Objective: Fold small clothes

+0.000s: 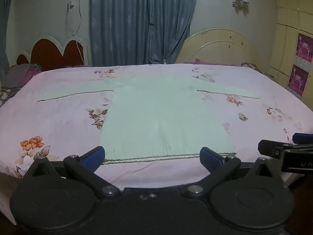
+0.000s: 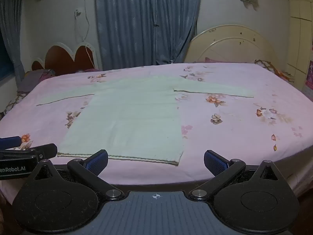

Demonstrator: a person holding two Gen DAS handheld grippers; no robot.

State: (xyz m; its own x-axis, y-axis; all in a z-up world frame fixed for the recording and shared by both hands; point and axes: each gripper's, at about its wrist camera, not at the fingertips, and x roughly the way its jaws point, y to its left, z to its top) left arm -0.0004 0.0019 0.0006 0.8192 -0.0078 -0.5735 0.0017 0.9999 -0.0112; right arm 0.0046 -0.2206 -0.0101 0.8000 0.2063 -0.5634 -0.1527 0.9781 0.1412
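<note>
A pale green knitted sweater (image 1: pixel 162 115) lies flat on the pink floral bed sheet (image 1: pixel 58 121), sleeves spread out left and right, hem toward me. My left gripper (image 1: pixel 152 156) hovers open just short of the hem, its blue pads wide apart with nothing between them. In the right wrist view the same sweater (image 2: pixel 129 117) sits left of centre. My right gripper (image 2: pixel 156 161) is open too, over the hem's right corner and bare sheet (image 2: pixel 234 129). Each gripper shows at the edge of the other's view: the right gripper (image 1: pixel 291 146), the left gripper (image 2: pixel 25 146).
The bed's near edge runs just under both grippers. Behind the bed stand a blue curtain (image 1: pixel 140 21), a red heart-shaped headboard (image 1: pixel 52 52) and a cream headboard (image 1: pixel 219 47). Crumpled clothes (image 1: pixel 21 74) lie at the far left. A cabinet (image 1: pixel 293 39) rises on the right.
</note>
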